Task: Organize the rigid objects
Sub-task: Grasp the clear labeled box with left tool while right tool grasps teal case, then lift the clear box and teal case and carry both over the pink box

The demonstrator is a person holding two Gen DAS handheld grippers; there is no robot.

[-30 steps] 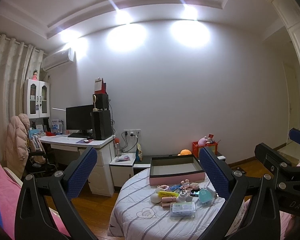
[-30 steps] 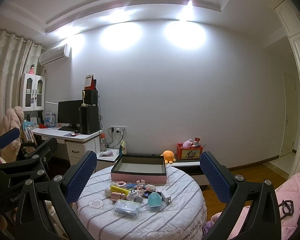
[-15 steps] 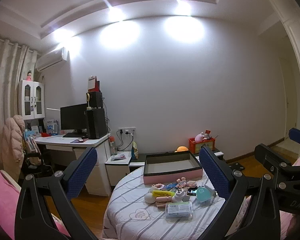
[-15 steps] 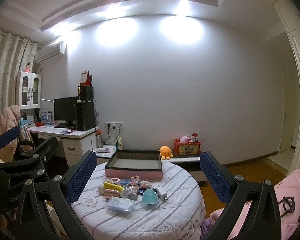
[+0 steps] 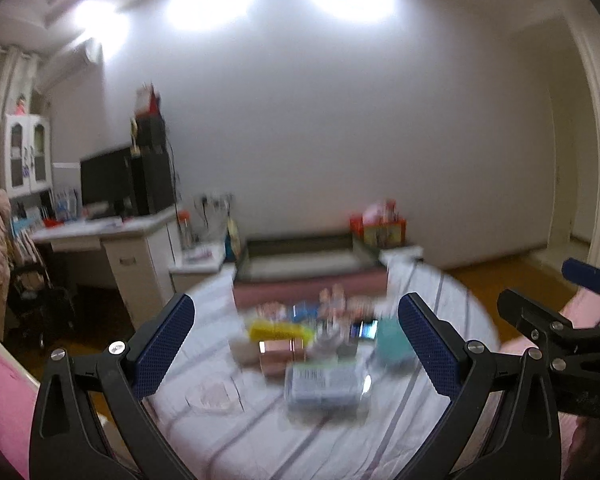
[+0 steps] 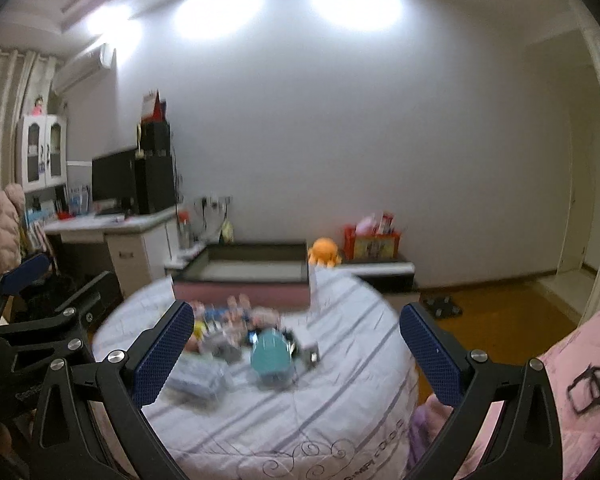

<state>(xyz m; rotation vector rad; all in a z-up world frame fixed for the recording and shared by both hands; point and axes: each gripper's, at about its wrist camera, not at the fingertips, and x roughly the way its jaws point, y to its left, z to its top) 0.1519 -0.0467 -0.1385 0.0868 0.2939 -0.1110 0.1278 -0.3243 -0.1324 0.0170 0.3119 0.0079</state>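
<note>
With both the left gripper (image 5: 296, 334) and right gripper (image 6: 296, 334) spread wide and empty above the table (image 6: 340, 420), the crowded small items (image 5: 320, 344) before the box (image 6: 242, 280) could easily get knocked aside.

Open air lies between my left gripper (image 5: 296, 344) and the round table (image 6: 340, 392). Small items (image 6: 240, 332) crowd its middle, too blurred to separate, with the pink box (image 6: 242, 280) walling the far edge. The striped cloth nearest me lies bare.
</note>
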